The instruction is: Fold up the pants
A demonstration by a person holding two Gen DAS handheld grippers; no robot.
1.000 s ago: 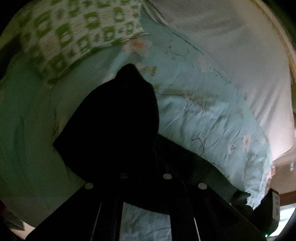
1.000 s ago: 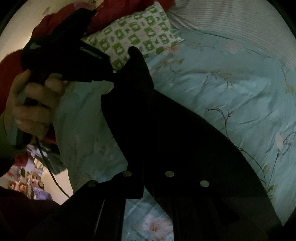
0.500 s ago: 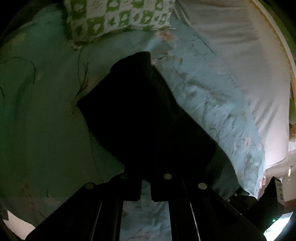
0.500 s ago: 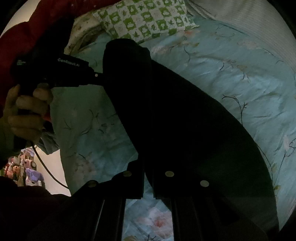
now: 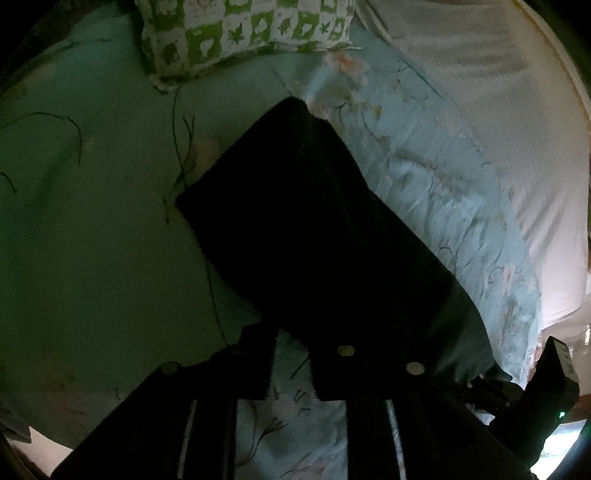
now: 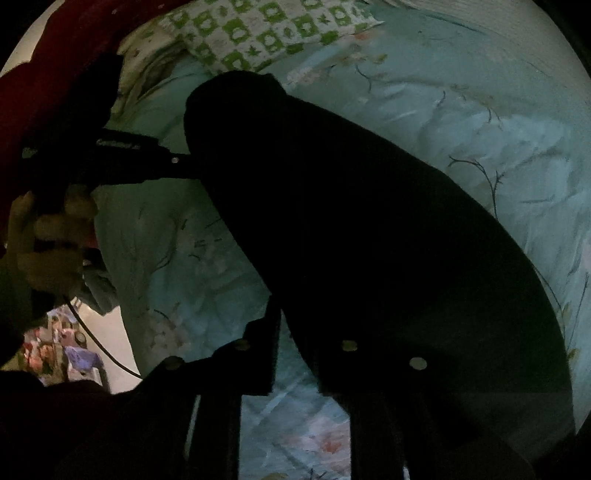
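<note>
The black pants (image 5: 317,229) lie folded on the light blue flowered bedspread (image 5: 92,221), stretching away from me. In the left wrist view my left gripper (image 5: 291,365) stands open at the near edge of the pants, with bedspread showing between its fingers. In the right wrist view the pants (image 6: 369,236) fill the middle, and my right gripper (image 6: 295,358) is open at their near edge. The left gripper also shows in the right wrist view (image 6: 177,160) at the pants' left edge, held by a hand (image 6: 48,236).
A green and white checked pillow (image 5: 243,33) lies at the head of the bed. A white striped sheet (image 5: 498,110) covers the right side. A red cloth (image 6: 55,55) lies at the far left. The bed's edge and floor (image 6: 66,354) show at lower left.
Both grippers were shut on the pants' near edge and have opened. The pants have come down from hanging to lying on the bedspread.
</note>
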